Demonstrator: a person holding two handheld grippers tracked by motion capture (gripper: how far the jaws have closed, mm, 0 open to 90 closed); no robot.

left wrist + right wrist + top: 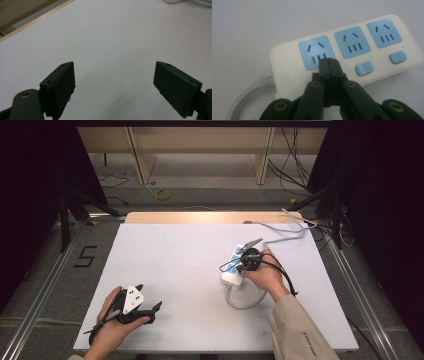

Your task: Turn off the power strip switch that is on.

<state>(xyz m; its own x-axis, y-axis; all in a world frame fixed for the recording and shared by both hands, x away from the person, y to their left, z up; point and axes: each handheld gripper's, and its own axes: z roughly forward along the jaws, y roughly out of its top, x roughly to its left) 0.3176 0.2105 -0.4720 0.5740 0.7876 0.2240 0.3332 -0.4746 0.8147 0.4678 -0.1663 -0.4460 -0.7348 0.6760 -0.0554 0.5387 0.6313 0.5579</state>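
Observation:
A white power strip (352,50) with three blue sockets and blue switches lies on the white table mat (190,270), right of centre. My right gripper (329,61) is shut, with nothing seen between its jaws. Its tips rest against the strip just below the socket nearest the cable (244,97), where they hide the surface under them. In the high view the right gripper (243,262) sits over the strip (229,276), held by a hand. My left gripper (149,296) is at the front left, open wide over bare mat, as the left gripper view (115,71) also shows.
The strip's grey cable (245,302) loops toward the front, then runs off the far right corner (287,231). A wooden table edge (210,217) borders the mat at the back. Black stands and cables stand on the floor at both sides.

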